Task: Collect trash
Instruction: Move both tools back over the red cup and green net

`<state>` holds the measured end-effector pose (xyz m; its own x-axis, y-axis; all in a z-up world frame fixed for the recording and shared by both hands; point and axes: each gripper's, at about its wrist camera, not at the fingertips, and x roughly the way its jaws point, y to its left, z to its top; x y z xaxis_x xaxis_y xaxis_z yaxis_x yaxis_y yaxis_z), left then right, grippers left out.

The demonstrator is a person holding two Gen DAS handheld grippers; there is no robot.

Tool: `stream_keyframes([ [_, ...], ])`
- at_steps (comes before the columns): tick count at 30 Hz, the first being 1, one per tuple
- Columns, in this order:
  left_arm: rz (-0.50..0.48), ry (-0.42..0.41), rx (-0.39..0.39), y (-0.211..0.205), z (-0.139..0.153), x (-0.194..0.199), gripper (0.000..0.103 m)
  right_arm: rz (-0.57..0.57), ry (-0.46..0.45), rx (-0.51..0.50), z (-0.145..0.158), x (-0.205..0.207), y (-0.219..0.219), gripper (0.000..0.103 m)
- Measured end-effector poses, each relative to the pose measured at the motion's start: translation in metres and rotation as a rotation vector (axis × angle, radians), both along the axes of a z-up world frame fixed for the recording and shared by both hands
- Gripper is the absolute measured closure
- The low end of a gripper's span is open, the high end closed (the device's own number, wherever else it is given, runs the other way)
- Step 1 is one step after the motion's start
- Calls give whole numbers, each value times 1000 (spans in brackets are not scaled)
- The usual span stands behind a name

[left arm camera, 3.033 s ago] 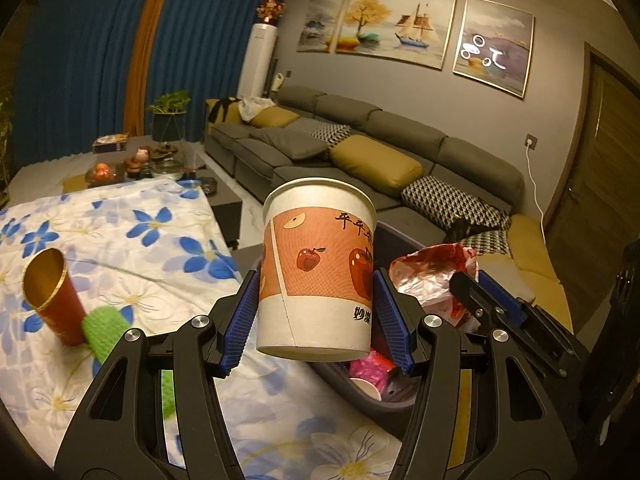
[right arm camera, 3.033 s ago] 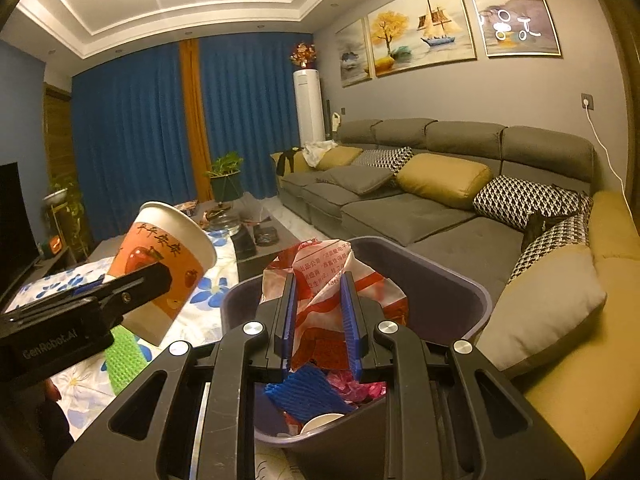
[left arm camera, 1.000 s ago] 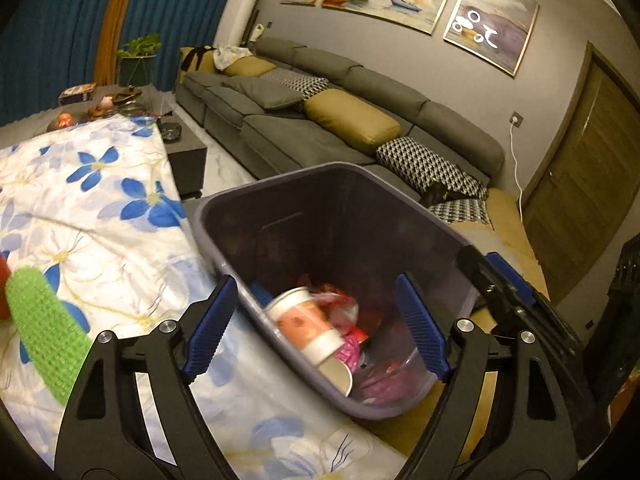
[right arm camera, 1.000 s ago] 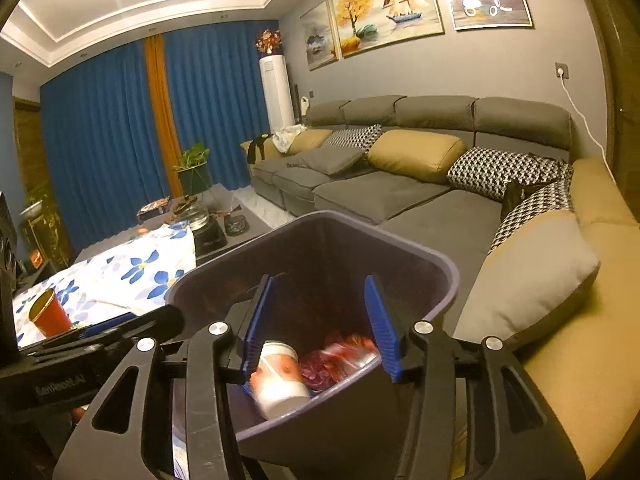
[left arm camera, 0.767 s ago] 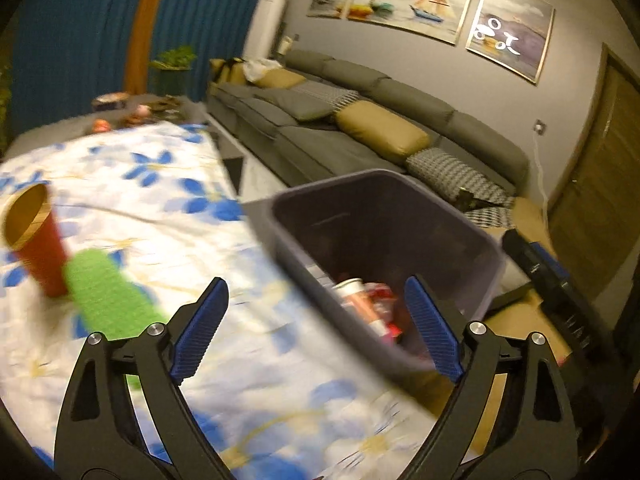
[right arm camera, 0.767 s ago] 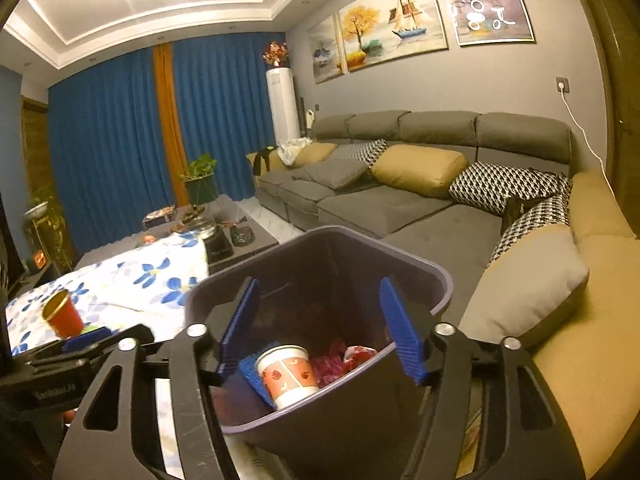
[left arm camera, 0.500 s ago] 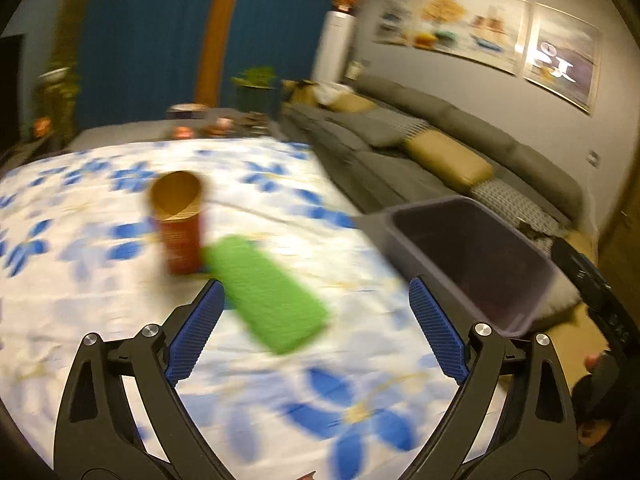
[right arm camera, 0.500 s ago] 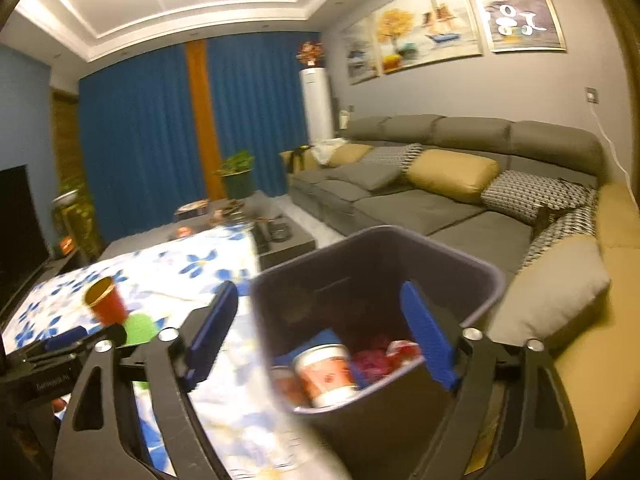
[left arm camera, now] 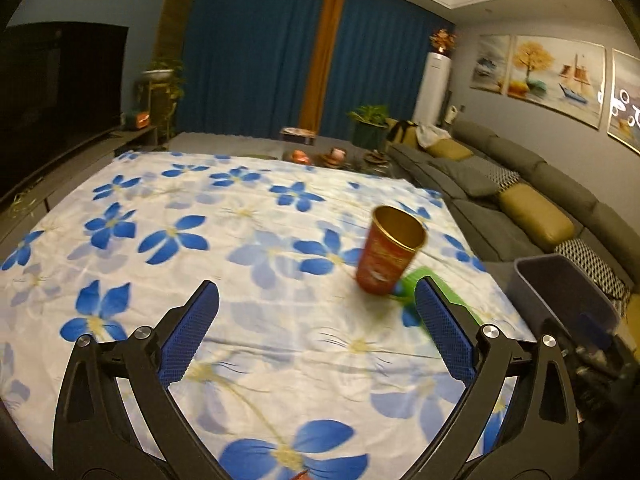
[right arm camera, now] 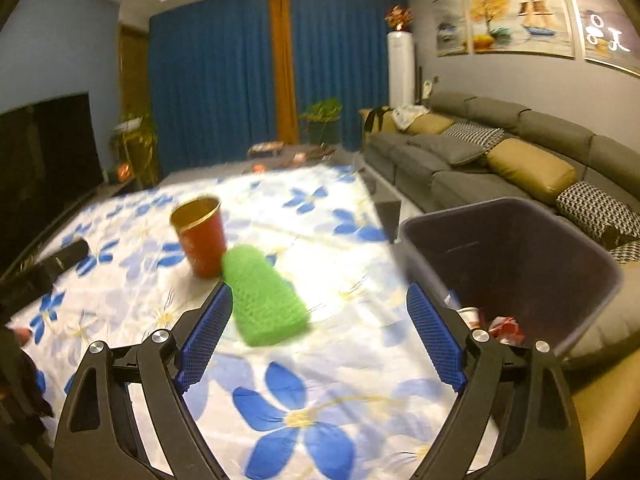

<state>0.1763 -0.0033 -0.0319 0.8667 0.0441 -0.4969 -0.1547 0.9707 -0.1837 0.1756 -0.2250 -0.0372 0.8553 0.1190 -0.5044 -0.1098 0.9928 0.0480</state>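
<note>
Red, gold-lined paper cup [right arm camera: 201,236], print blurred unreadable, stands upright on the blue-flowered tablecloth [right arm camera: 312,364], touching a green mesh sleeve [right arm camera: 262,296]. Left gripper [left arm camera: 316,330] and right gripper [right arm camera: 320,330] jaws are opening, empty. Purple plastic bin [right arm camera: 516,256] beside the table holds trash.

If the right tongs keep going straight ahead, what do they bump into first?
Probably the green mesh sleeve lying on the flowered cloth. It sits between the opening, empty right tongs, left of centre. Depth is hard to judge.
</note>
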Motion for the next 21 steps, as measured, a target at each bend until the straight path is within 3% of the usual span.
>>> stream_keyframes([
  [9, 48, -22, -7, 24, -5, 0, 6, 45, 80, -46, -20, 33, 34, 17],
  [21, 39, 6, -70, 35, -17, 5, 6, 87, 194, -77, -44, 82, 55, 19],
])
